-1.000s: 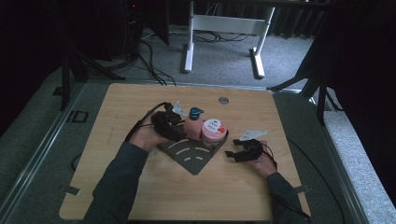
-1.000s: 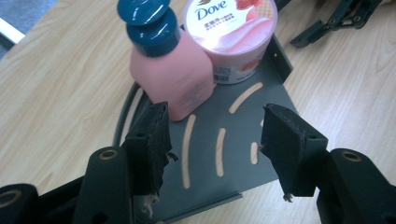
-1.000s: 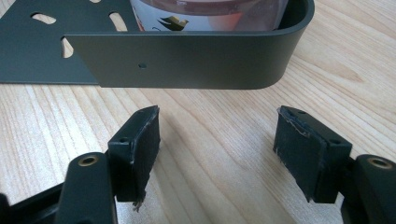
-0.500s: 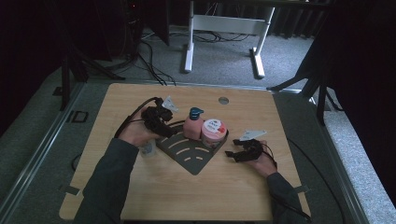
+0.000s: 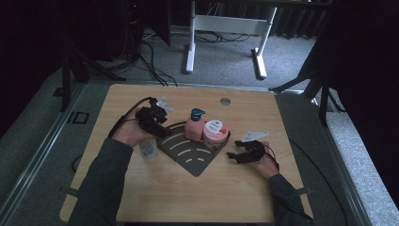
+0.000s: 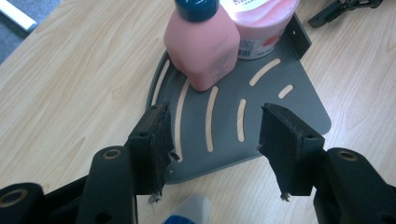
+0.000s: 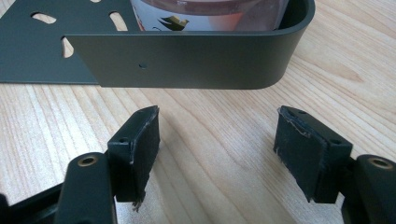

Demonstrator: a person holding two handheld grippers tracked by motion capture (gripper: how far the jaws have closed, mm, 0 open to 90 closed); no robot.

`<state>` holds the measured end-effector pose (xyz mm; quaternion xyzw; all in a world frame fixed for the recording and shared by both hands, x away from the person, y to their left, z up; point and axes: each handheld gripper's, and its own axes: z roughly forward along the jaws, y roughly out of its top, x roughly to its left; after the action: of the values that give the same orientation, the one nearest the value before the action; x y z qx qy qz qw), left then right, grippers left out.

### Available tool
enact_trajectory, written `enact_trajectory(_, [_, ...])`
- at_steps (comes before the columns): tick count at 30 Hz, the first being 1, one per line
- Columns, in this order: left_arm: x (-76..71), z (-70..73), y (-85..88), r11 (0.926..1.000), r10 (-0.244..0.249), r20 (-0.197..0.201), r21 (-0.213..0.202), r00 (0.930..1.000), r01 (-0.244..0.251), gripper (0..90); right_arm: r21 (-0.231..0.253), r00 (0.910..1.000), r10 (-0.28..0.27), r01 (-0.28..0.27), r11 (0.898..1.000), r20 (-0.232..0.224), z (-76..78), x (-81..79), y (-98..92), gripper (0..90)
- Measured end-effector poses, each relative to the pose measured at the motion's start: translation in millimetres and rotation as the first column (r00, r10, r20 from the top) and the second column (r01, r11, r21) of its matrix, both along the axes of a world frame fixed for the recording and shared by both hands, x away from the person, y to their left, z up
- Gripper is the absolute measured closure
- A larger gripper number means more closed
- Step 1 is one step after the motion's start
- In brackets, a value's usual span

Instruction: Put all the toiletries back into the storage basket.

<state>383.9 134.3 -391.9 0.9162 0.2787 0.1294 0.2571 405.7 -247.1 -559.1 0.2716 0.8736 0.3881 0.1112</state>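
Since a second ago the left hand-held gripper (image 5: 157, 123) has drawn back from the middle of the grey corner tray (image 5: 188, 162) to that tray's left edge and risen a little. In doing so it has uncovered a small clear bottle with a blue label (image 5: 148, 149), which now lies on the worktop (image 5: 244, 193) just beside the tray's left edge. Its jaws have just been closing slightly, yet they stand apart with nothing between them, only the slotted tray floor (image 6: 224, 121) beyond. The right hand-held gripper (image 5: 235, 155) has kept its place off the tray's right corner, released as well, with bare wood between its pads (image 7: 135, 144).

In the left gripper view the small bottle (image 6: 191, 212) is cut off by the bottom edge, so just its pale top and a scrap of blue show. The pink pump bottle (image 6: 203, 44) loses its pump head at the top edge there, and the pink jar (image 6: 261, 21) behind it is half out of the picture. In the right gripper view the tray's upright wall (image 7: 187, 58) hides most of the jar (image 7: 205, 16); its label print is too small to read.

Pump bottle (image 5: 194, 125) and jar (image 5: 214, 133) stand touching side by side in the tray's back corner. A round metal grommet (image 5: 225, 101) sits in the worktop near its far edge, and a white table frame (image 5: 226, 28) stands on the carpet beyond.
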Motion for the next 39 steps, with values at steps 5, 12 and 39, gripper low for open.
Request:
enact_trajectory(5, [0.9, -0.9, 8.6, 0.9999, 0.015, -0.013, 0.0, 0.9998, -0.015, 43.6, 0.002, 1.0, 0.0, 0.0, 1.0, -0.001, 0.0, 0.1, -0.1, 30.8])
enact_trajectory(12, [0.3, -0.9, 19.5, 0.9995, 0.031, -0.022, 0.013, 0.9993, -0.03, 43.0, 0.002, 1.0, 0.001, -0.001, 1.0, 0.0, -0.1, 0.2, -0.1, 30.8])
enact_trajectory(39, [-3.5, -7.2, 48.0, 0.9971, 0.047, -0.081, 0.064, 0.9956, -0.042, 42.0, 0.0, 1.0, 0.002, -0.002, 1.0, 0.0, 0.0, 0.0, 0.0, 30.6])
